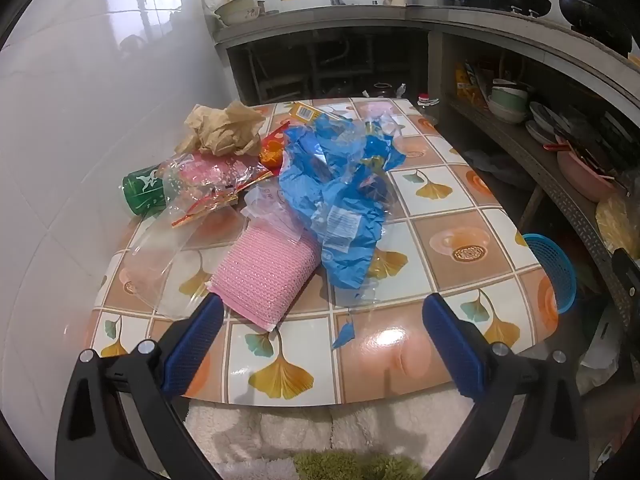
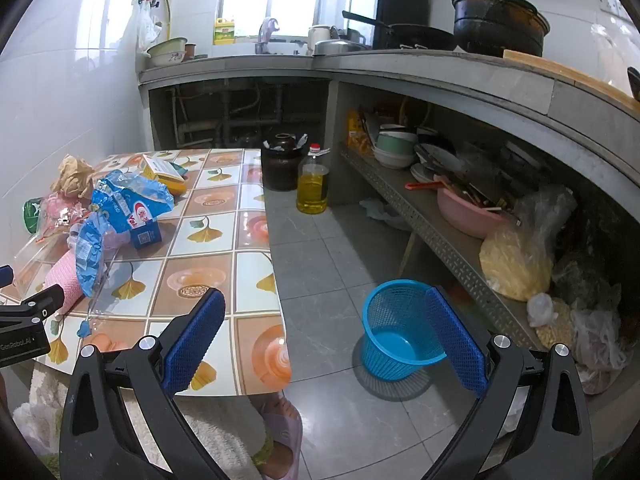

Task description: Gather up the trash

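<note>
Trash lies heaped on the far left part of the tiled-pattern surface (image 1: 440,240), none of it collected yet: a crumpled brown paper (image 1: 222,128), a green can (image 1: 142,194) on its side, a torn blue plastic wrapper (image 1: 340,200), clear film (image 1: 160,264) and a pink mesh pad (image 1: 264,276) nearest the left gripper (image 1: 322,344). The left gripper's jaws stand wide apart and empty, hovering over the near edge just short of the pink pad. The right gripper (image 2: 324,340) also has its jaws wide apart and holds nothing; it looks past the surface's right edge toward a blue basket (image 2: 396,332) standing on the grey floor (image 2: 320,248), the likely receptacle.

Risks noted. The wrappers and film are light, overlapping and slippery; a grasp on one piece may drag others or knock the can into a roll toward the edge. A small blue scrap (image 1: 344,334) lies apart from the heap and is easily overlooked. The basket is small, low and well apart from the heap, so bulky pieces may miss it or tip it.

Room: a kitchen with white tiled walls, a concrete counter (image 2: 440,68) carrying pots, open shelving with bowls beneath, and an oil bottle (image 2: 312,184) beside a dark jar (image 2: 280,164) on the floor. A slippered foot (image 2: 280,432) shows below the surface's corner.
</note>
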### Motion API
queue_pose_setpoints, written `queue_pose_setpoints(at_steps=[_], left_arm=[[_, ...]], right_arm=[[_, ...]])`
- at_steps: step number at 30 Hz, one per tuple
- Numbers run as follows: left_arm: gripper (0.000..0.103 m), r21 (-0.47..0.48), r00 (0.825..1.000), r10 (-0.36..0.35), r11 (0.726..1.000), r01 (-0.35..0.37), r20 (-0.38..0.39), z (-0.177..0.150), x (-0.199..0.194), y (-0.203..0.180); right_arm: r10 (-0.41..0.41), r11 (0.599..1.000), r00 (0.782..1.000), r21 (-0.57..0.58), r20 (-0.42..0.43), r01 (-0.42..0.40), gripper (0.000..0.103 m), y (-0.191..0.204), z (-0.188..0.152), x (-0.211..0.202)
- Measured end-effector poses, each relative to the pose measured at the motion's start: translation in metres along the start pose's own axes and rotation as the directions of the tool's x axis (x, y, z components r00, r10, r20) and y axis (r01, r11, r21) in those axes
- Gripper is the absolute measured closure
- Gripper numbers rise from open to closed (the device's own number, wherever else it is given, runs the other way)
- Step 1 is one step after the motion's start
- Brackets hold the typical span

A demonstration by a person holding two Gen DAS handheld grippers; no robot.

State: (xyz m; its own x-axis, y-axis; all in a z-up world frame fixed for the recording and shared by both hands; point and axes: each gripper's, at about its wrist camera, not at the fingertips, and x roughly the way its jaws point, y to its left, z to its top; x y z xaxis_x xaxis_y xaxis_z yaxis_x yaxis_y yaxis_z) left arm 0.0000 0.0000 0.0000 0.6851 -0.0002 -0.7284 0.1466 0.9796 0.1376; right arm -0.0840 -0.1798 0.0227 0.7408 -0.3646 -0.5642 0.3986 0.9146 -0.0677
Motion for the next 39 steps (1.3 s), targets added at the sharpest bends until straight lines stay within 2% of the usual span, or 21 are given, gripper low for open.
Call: queue_pose_setpoints(at_steps=[39], left_arm=[[0.006,-0.010,1.000,-0.007,1.000,0.007,0.000,0.0009,0.0013,0.0025]], right_arm=[[-0.005,1.000,1.000,-0.005,0.005,0.005,0.008,0.0039,-0.0002,-0.0021]])
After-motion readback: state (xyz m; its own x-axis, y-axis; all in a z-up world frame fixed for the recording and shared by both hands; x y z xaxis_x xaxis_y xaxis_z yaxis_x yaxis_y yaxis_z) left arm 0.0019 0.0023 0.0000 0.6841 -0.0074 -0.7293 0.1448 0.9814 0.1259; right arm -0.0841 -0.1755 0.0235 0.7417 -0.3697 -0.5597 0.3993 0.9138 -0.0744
